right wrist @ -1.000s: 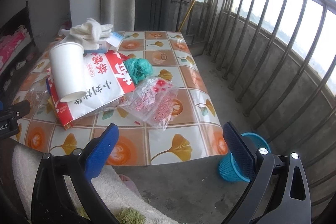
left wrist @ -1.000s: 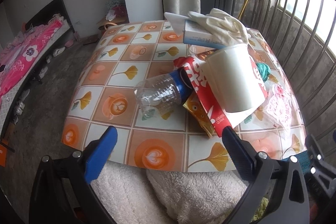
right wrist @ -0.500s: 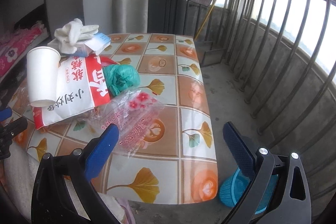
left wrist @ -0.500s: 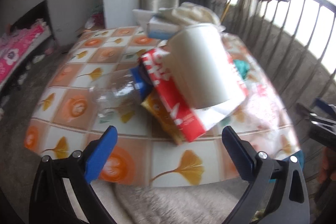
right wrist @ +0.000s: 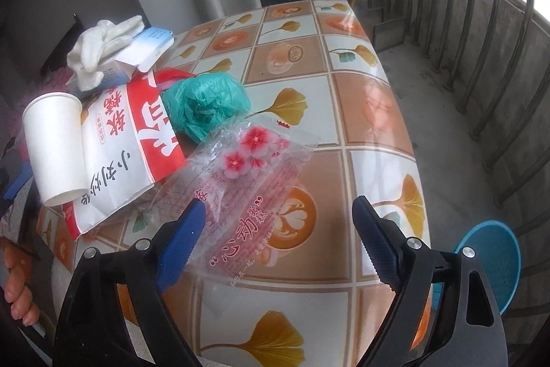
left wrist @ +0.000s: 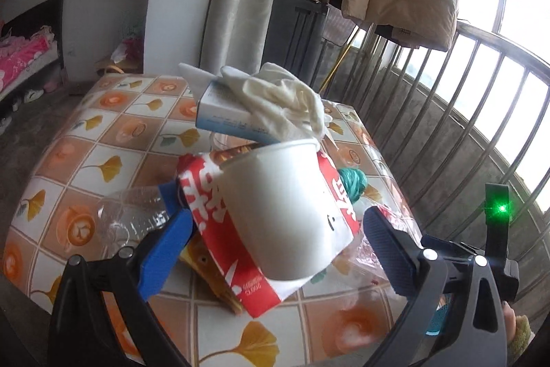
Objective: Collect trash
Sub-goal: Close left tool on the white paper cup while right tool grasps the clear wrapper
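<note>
A: Both grippers moved closer; our right gripper (right wrist: pixel 275 229) is closing, empty, above the clear pink-flowered plastic wrapper (right wrist: pixel 247 181) on the tiled table (right wrist: pixel 371 112).
B: Left gripper (left wrist: pixel 275 243) gapes, white paper cup (left wrist: pixel 275 208) between, untouched.

I see a desk (right wrist: pixel 371 112) tiled in orange and white with yellow ginkgo leaves, a white cup (right wrist: pixel 55 147), a red-and-white bag (right wrist: pixel 137 140), a teal wad (right wrist: pixel 202 105), a pink-flowered clear wrapper (right wrist: pixel 254 174), and a blue basket (right wrist: pixel 491 263).
</note>
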Tool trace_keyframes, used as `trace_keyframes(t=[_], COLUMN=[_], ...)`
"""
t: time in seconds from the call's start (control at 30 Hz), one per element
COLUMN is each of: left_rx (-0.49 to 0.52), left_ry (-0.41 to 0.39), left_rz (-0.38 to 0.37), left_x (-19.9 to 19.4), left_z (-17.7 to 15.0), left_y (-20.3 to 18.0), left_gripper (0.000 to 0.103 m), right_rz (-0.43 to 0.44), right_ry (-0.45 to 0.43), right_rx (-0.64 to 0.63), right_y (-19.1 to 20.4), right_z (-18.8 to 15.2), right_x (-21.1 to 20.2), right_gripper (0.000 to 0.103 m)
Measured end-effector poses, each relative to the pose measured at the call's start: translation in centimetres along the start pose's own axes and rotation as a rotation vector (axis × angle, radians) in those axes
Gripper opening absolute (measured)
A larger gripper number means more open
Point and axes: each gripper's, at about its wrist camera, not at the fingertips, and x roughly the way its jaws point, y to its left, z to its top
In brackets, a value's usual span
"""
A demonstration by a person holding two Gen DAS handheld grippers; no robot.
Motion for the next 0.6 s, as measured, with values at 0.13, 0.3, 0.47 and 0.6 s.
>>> trace_keyframes(t=[0.13, 0.3, 0.47, 0.6], left_rx=[0.028, 0.08, 0.11, 0.075], left_ry=[0.015, 0.024, 0.049, 0.045], left_rz=[0.078, 0.15, 0.203, 0.188], left_x=[2.0, 3.2, 4.0, 3.7], left_z=[0.7, 0.2, -0.4, -0.4], left_y=[-1.0, -2.2, -2.6, -2.2], left_gripper=[0.097, 0.09, 0.076, 0.067], right_rz=[0.013, 0.0, -0.017, -0.011], right_ry=[0.018, 0.006, -0.009, -0.015], right_rx=[-0.021, -0.082, -0.156, -0.124], right_y=[0.7, 2.0, 3.3, 2.9], right_z=[-0.3, -0.8, -1.5, -1.3], right_x=[1.0, 1.5, 1.5, 1.1], right_gripper=[0.083, 0.083, 0.07, 0.042])
